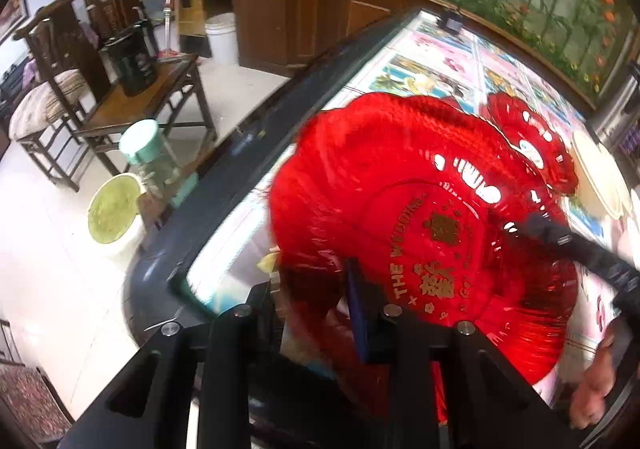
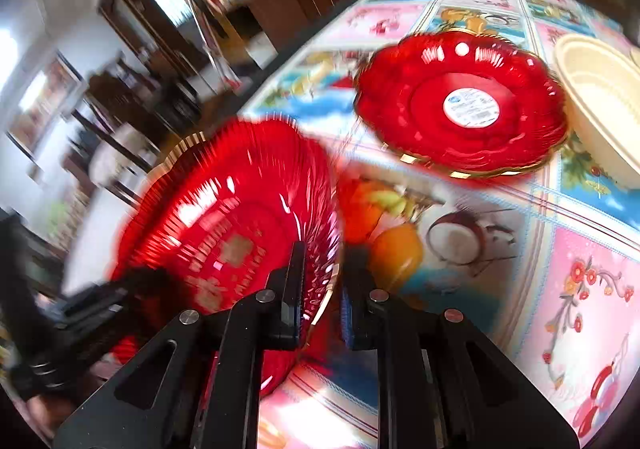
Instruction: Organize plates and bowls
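A red see-through plate (image 1: 420, 209) with gold "THE WEDDING" lettering hangs tilted over the table's near left corner. My left gripper (image 1: 316, 281) straddles its near rim; the blue-padded finger lies over the plate, the other finger sits outside the edge, and a gap shows, so it is open. My right gripper (image 2: 326, 249) is shut on the opposite rim of the same plate (image 2: 240, 217), and one of its fingers (image 1: 552, 235) shows in the left wrist view. A second red plate (image 2: 460, 105) with a white sticker lies flat on the table. A cream bowl (image 2: 600, 101) stands beside it.
The table (image 2: 560, 289) has a colourful picture cloth and a dark edge (image 1: 240, 153). Left of it on the floor stand a mint-lidded jar (image 1: 148, 153), a white bucket (image 1: 114, 213), and a wooden side table (image 1: 152, 97) with a chair. Wooden cabinets (image 1: 304, 21) line the back.
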`<control>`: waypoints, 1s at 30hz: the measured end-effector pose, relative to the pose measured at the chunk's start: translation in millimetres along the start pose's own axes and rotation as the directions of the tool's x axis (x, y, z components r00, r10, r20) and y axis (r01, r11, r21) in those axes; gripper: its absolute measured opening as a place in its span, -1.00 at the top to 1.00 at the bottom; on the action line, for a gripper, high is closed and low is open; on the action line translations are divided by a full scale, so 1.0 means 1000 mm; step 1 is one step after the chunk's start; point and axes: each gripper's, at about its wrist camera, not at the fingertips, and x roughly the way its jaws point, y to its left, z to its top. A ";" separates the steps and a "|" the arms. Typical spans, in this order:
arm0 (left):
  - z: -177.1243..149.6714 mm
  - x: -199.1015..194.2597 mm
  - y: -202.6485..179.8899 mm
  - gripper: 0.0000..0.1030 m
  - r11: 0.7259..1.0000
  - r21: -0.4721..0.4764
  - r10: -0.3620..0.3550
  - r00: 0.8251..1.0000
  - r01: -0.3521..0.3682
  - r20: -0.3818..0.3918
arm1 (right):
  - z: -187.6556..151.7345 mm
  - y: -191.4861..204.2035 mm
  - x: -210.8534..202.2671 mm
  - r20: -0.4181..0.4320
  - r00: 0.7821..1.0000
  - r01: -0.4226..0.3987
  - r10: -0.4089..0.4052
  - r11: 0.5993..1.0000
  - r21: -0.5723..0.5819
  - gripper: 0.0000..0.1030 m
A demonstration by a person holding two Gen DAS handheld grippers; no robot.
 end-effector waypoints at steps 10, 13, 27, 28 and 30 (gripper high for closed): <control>-0.023 -0.101 0.001 -0.39 0.996 -0.080 -0.019 0.954 0.045 0.299 | 0.004 -0.069 -0.083 0.205 0.977 -0.084 0.052 0.984 0.154 0.68; -0.035 -0.121 -0.027 -0.59 0.977 -0.017 -0.192 0.912 0.212 0.362 | 0.008 -0.081 -0.088 0.213 0.977 -0.052 0.007 0.978 0.204 0.68; -0.062 -0.077 -0.085 -0.59 0.840 0.163 -0.534 0.842 0.517 0.082 | 0.029 -0.129 -0.045 0.155 0.988 -0.060 -0.011 0.895 0.441 0.67; -0.067 -0.078 -0.090 -0.59 0.842 0.166 -0.531 0.843 0.514 0.083 | 0.031 -0.131 -0.041 0.144 0.989 -0.056 -0.011 0.890 0.452 0.66; -0.070 -0.083 -0.094 -0.59 0.837 0.180 -0.535 0.841 0.516 0.079 | 0.033 -0.133 -0.033 0.122 0.992 -0.042 -0.017 0.885 0.464 0.62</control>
